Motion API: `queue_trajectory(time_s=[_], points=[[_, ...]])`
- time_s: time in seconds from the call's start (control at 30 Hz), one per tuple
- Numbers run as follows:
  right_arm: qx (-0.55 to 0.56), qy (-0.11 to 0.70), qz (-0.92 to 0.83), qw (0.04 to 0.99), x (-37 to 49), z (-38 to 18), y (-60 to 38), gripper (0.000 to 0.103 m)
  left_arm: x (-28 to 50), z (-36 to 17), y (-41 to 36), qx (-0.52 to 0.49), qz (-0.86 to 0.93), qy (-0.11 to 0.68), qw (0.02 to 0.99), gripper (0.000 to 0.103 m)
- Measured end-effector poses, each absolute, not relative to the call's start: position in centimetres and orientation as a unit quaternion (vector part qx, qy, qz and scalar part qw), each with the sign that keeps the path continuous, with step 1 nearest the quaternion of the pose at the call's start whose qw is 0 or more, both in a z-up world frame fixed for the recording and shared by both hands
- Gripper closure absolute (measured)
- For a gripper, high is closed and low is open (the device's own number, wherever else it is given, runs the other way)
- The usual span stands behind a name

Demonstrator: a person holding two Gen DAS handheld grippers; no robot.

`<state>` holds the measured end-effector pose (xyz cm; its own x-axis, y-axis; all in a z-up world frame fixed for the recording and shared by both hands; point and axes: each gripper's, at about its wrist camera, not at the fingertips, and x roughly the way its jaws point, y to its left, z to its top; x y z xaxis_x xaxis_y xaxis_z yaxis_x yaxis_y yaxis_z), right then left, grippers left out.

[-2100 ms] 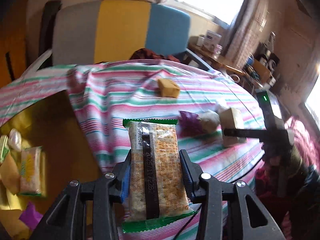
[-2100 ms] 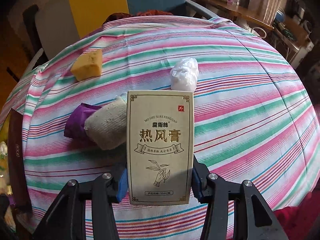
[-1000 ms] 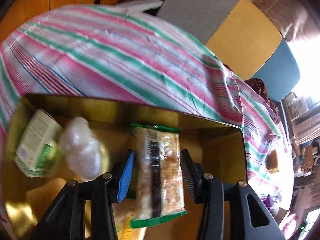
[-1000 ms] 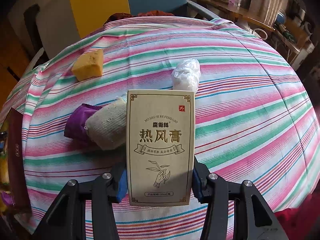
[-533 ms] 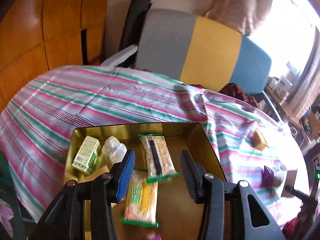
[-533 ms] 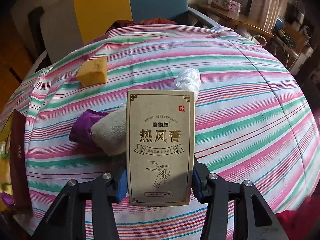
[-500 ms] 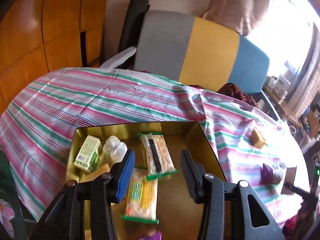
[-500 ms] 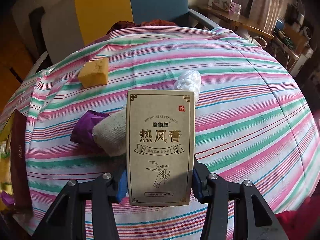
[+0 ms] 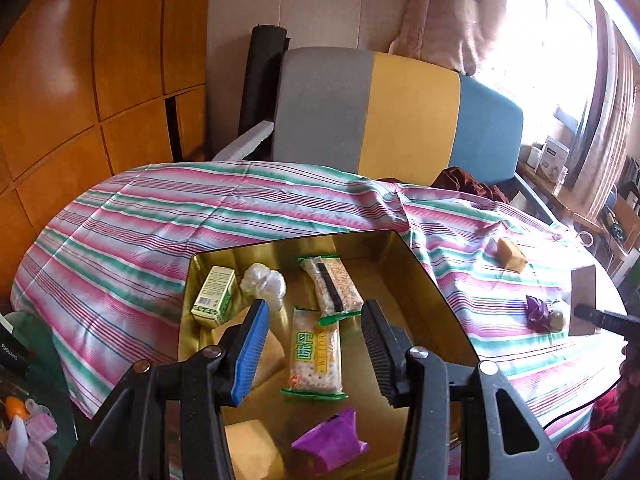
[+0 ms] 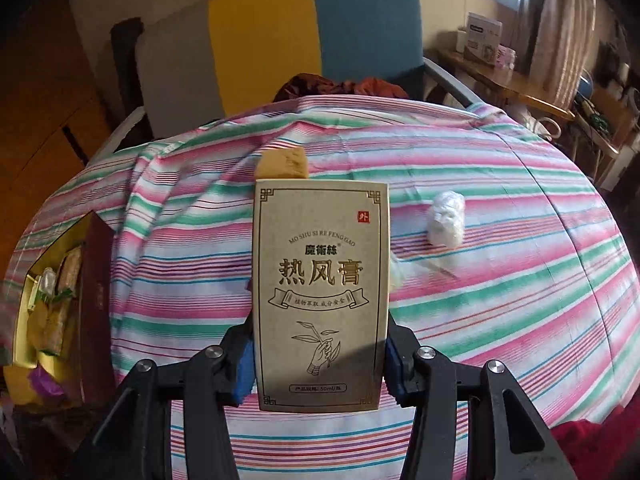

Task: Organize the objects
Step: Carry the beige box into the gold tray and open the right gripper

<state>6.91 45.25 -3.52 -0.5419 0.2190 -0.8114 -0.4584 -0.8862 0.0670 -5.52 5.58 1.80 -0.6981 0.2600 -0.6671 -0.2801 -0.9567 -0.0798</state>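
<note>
striped tablecloth (image 9: 168, 216) | tricolour chair (image 9: 400, 116) | wooden wall panels (image 9: 80, 80)

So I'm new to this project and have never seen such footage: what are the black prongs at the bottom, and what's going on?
No robot here: a person holds a two-finger gripper in each hand, each carrying a fisheye camera that looks along its fingers. In the left view, the left gripper is open and empty above a gold tray holding cracker packets, a small green box and a purple packet. In the right view, the right gripper grips a tan box above the striped cloth, where a yellow sponge and a white wad lie.
</note>
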Motion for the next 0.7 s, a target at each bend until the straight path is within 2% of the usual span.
queue_trajectory(time_s=[0.37,0.7], points=[[-0.441,0.058,0.894,0.048,-1.1,-0.9,31.2,0.052,-5.1,0.8,2.2,-0.370,0.918,-0.028,0.142,0.055],[-0.485,-0.021,0.874,-0.025,-9.7,-3.4,21.3,0.052,-5.2,-0.6,-1.3,-0.384,0.914,-0.056,0.119,0.055]])
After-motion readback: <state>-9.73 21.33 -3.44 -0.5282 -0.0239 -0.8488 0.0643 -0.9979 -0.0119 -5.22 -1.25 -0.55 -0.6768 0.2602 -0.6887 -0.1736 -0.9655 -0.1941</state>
